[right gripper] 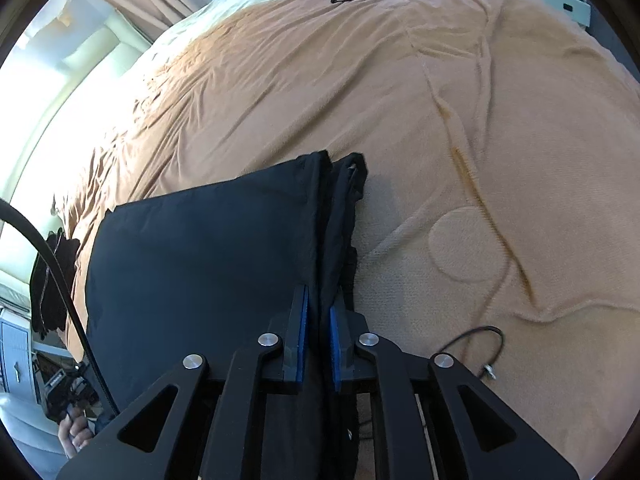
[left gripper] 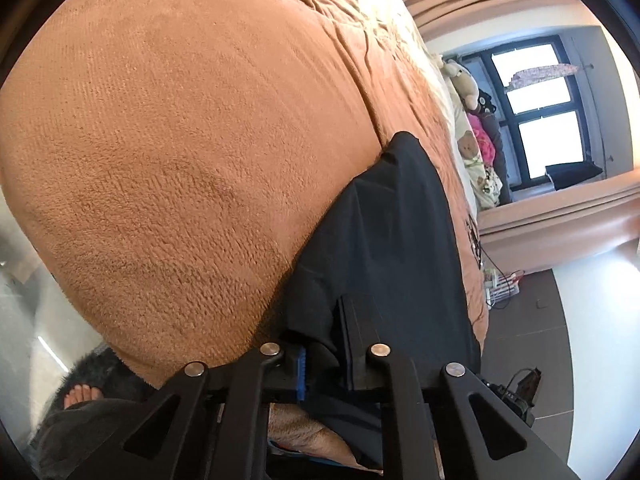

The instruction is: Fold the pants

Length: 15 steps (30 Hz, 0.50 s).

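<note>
Both wrist views close, angled down along jaws; share black pants (left gripper: 384, 240) on blanket (right gripper: 460, 120), seemingly from opposite edges.

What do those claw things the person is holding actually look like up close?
Both look alike. Each claw, left and right, is matte black plastic: angled linkage bars with triangular cut-outs, joined by round silver pins. The two flat fingers carry ribbed blue pads on their inner faces. A thick black cable curves past in the right view.
</note>
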{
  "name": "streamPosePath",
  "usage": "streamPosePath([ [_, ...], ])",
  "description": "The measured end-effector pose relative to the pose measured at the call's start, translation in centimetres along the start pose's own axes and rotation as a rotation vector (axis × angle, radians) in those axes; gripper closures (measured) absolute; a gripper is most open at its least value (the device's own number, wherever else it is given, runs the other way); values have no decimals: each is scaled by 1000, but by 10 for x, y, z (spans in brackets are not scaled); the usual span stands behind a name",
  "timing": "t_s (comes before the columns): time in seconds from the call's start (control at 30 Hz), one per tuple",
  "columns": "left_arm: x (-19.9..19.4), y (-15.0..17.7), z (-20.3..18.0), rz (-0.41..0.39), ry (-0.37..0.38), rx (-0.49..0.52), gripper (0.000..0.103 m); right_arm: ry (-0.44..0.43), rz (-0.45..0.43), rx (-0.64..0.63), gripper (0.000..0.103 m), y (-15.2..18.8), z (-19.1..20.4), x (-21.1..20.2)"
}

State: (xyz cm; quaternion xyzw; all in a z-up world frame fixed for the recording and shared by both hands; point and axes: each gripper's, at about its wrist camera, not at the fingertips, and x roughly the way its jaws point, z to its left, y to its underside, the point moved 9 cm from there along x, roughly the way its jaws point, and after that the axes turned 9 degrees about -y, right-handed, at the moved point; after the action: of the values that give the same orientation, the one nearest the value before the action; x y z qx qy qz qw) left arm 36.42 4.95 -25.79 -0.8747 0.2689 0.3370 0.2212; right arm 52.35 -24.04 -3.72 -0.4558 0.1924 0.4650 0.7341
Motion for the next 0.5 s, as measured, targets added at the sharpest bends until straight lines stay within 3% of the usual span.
streamPosePath([
  [0.3,-7,5,2,-22,19,5,91,100,-134,-80,92,0,26,-65],
  [0.5,-13,11,0,-39,29,18,91,93,-134,-181,92,20,73,-66],
])
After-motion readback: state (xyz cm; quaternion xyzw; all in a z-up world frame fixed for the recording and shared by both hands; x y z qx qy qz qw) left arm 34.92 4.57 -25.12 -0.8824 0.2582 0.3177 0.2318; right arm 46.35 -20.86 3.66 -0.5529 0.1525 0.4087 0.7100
